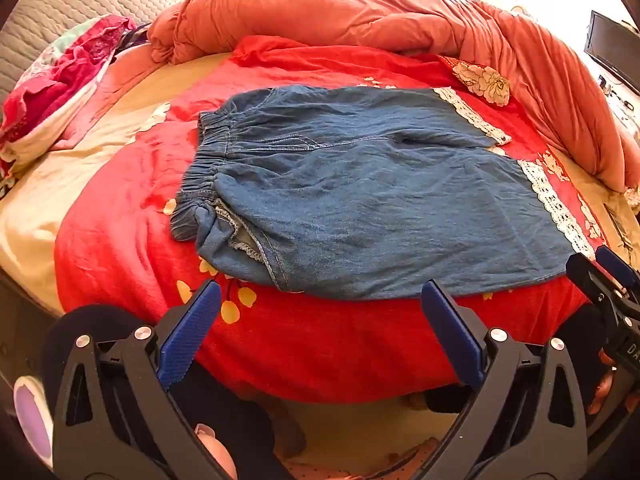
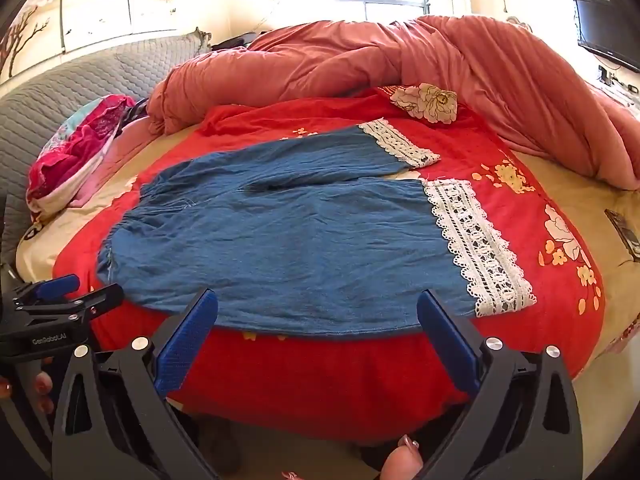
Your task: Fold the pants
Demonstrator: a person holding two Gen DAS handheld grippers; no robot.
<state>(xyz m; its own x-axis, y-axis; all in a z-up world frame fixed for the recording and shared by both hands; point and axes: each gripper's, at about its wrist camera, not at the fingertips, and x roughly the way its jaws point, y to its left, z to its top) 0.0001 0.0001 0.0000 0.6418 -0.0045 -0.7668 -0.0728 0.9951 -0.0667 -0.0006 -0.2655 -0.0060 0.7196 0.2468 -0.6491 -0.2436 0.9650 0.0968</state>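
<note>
Pants [image 1: 360, 184] lie flat on the red blanket [image 1: 320, 344], waistband to the left and lace hems to the right. I see my left gripper [image 1: 320, 308] and right gripper [image 2: 318, 316] near the front edge, both spread wide and empty.

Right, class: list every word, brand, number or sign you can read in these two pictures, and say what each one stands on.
"GenRobotAI": white print on the black body of the left gripper, right wrist view.
"DA": white letters, cut off by the picture's edge, on the black body of the right gripper, left wrist view.
Nothing readable on the blue pants, the red blanket or the dark screen.
</note>
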